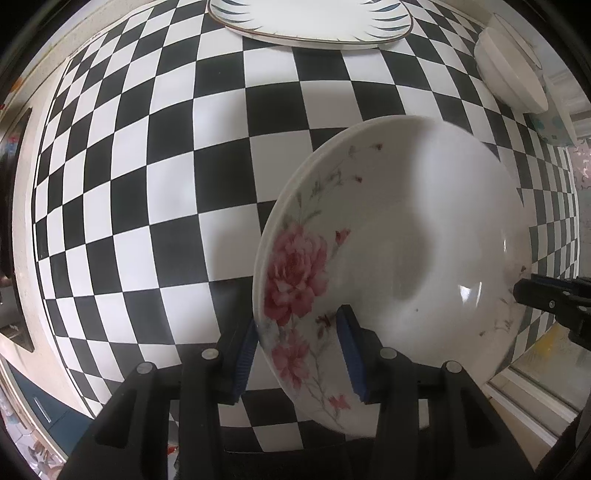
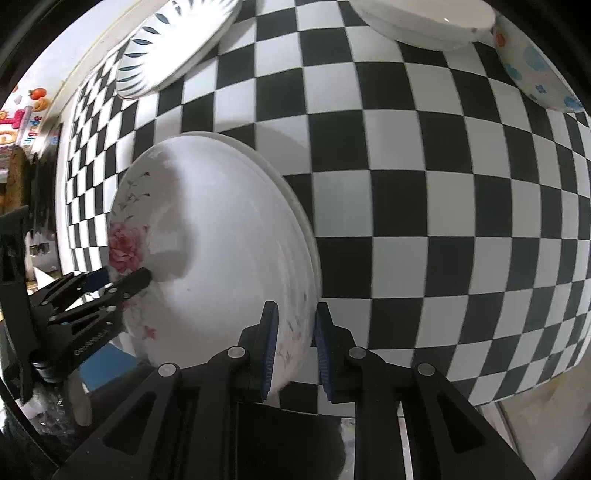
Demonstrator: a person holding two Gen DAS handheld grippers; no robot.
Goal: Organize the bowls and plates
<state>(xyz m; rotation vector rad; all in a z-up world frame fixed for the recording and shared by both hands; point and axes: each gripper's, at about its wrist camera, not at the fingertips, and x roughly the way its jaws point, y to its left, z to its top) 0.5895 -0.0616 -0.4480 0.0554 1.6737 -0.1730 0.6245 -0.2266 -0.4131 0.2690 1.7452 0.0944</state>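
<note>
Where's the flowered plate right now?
The flowered plate sits over the checkered tablecloth, near its front edge, its rim gripped by the left gripper on one side and the right gripper opposite.

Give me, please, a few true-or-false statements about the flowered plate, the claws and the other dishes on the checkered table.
1. Both claws grip the flowered plate. True: the left claw and the right claw each straddle its rim, on opposite sides.
2. The plate is plain white. False: it bears pink flowers.
3. The table is checkered black and white. True.
4. A plate with blue leaf marks lies farther back. True.
5. The dotted bowl sits on the flowered plate. False: it stands apart, near a white bowl.
</note>
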